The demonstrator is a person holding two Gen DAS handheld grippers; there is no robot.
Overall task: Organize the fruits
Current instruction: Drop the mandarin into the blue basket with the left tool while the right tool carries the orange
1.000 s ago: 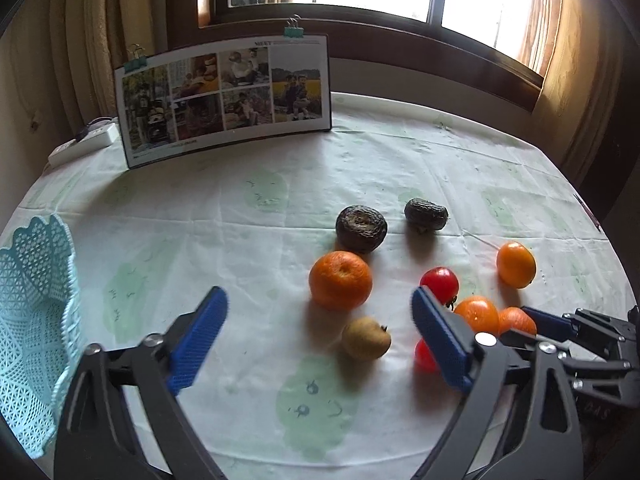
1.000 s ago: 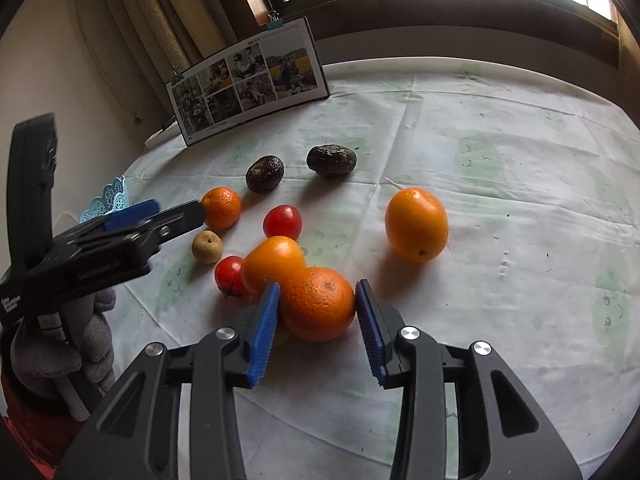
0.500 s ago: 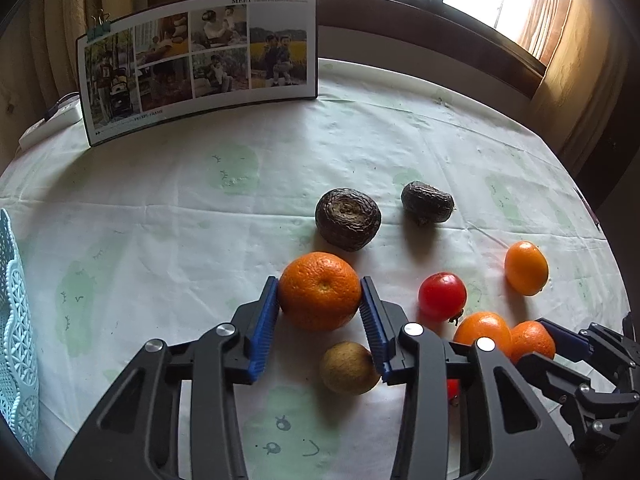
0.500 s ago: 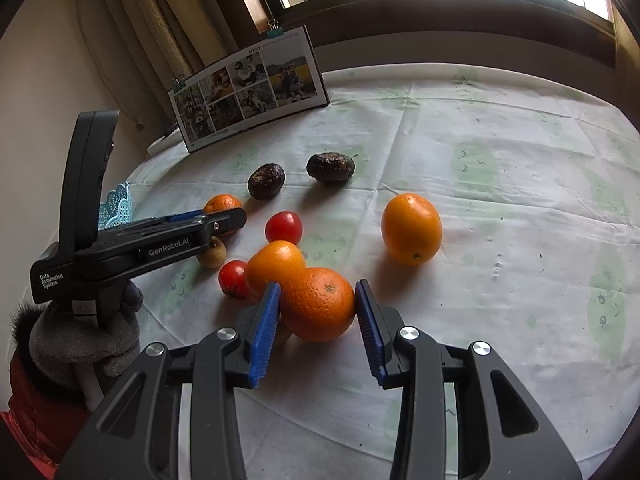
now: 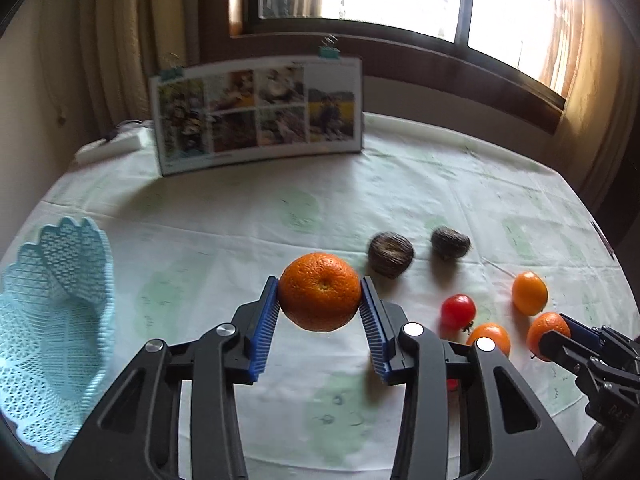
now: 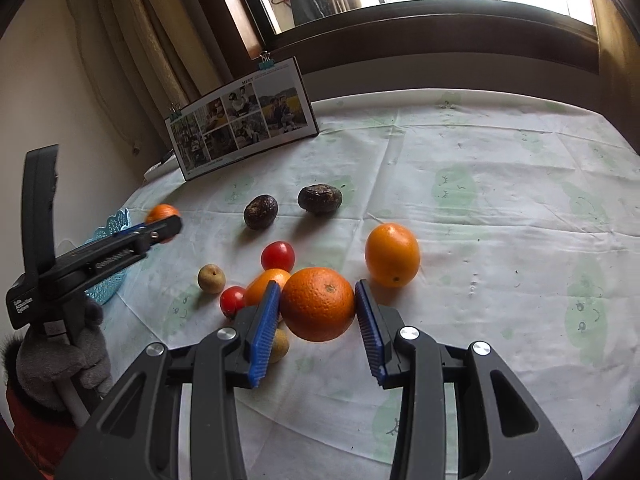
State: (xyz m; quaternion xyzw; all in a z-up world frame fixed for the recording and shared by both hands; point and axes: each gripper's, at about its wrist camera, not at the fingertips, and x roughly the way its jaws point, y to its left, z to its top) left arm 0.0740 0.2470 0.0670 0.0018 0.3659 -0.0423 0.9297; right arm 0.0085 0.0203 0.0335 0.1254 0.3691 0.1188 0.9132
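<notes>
My left gripper [image 5: 320, 300] is shut on a large orange [image 5: 319, 292], held above the cloth to the right of the light blue lattice basket [image 5: 52, 320]. In the right wrist view this left gripper [image 6: 164, 223] hangs beside the basket [image 6: 112, 276]. My right gripper [image 6: 316, 312] is shut on another orange [image 6: 318, 304], just above the fruit cluster. On the cloth lie two dark brown fruits [image 6: 260, 211] [image 6: 319, 199], two red tomatoes [image 6: 277, 255] [image 6: 232, 300], a yellow-orange citrus [image 6: 392, 254], one more orange [image 6: 267, 285] and a small brown fruit [image 6: 211, 278].
A photo board [image 5: 258, 114] stands at the back of the round table, with a white power strip [image 5: 108, 148] to its left. A gloved hand [image 6: 60, 360] holds the left tool. Another small brown fruit [image 6: 280, 344] lies under my right fingers.
The left gripper closed on the large orange, then lifted it and carried it left toward the basket. The right gripper stays shut on its orange and has risen a little.
</notes>
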